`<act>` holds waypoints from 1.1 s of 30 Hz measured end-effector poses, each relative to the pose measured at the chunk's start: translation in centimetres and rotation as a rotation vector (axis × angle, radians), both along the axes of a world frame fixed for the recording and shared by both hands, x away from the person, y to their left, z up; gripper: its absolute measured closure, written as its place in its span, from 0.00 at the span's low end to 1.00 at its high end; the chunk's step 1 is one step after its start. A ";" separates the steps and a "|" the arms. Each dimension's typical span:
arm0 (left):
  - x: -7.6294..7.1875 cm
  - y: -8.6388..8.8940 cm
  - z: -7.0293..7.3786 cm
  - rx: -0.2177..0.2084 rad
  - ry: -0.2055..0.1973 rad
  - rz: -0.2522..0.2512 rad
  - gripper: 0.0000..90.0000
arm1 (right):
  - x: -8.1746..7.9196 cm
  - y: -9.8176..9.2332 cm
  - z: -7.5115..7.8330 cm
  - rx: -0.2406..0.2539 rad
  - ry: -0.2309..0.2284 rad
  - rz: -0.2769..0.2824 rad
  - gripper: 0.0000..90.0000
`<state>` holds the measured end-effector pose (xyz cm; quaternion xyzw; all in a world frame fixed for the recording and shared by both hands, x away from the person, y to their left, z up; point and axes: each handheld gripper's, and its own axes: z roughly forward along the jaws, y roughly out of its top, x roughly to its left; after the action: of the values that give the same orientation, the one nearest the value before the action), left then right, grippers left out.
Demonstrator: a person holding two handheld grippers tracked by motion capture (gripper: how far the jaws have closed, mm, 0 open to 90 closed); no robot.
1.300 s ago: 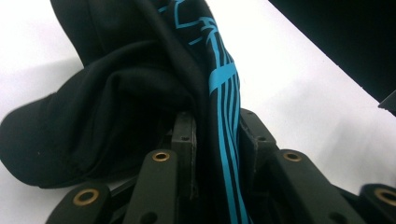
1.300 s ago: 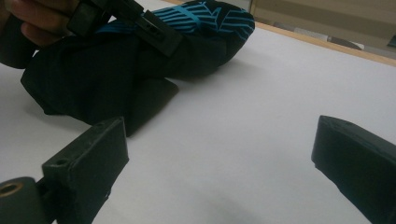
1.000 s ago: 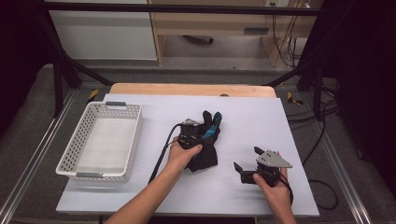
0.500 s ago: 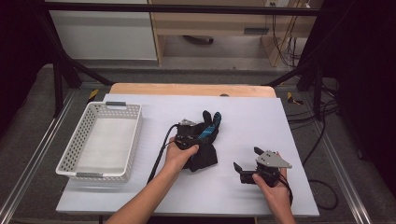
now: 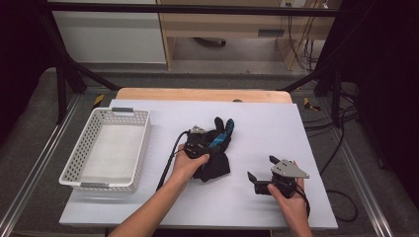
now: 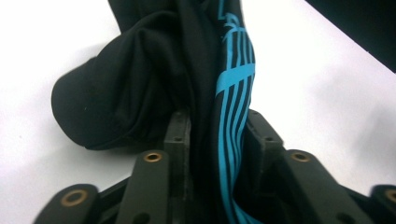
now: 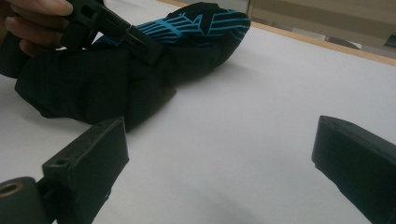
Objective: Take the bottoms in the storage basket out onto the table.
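A white table [image 5: 306, 148] stands on grey floor [image 5: 29, 148] before a wooden cabinet [image 5: 232, 22].

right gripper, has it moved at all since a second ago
No. In the high view the right gripper sits at the same spot near the front right corner of the white table, as far from that edge as before, its jaws open and empty.

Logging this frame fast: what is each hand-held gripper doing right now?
Left hand-held gripper: closed on the black and blue glove, jaws just easing open.
Right hand-held gripper: open, holding nothing.
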<state>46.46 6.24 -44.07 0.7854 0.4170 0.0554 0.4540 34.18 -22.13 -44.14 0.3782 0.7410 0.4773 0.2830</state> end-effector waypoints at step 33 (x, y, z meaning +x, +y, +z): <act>-1.6 -1.2 5.7 -0.018 -0.209 -0.024 0.10 | -0.4 -0.7 0.4 0.026 -0.018 -0.032 0.04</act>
<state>44.89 5.07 -38.39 0.7763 0.3583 0.1280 0.5026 33.82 -22.86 -43.74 0.3892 0.7259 0.4860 0.2923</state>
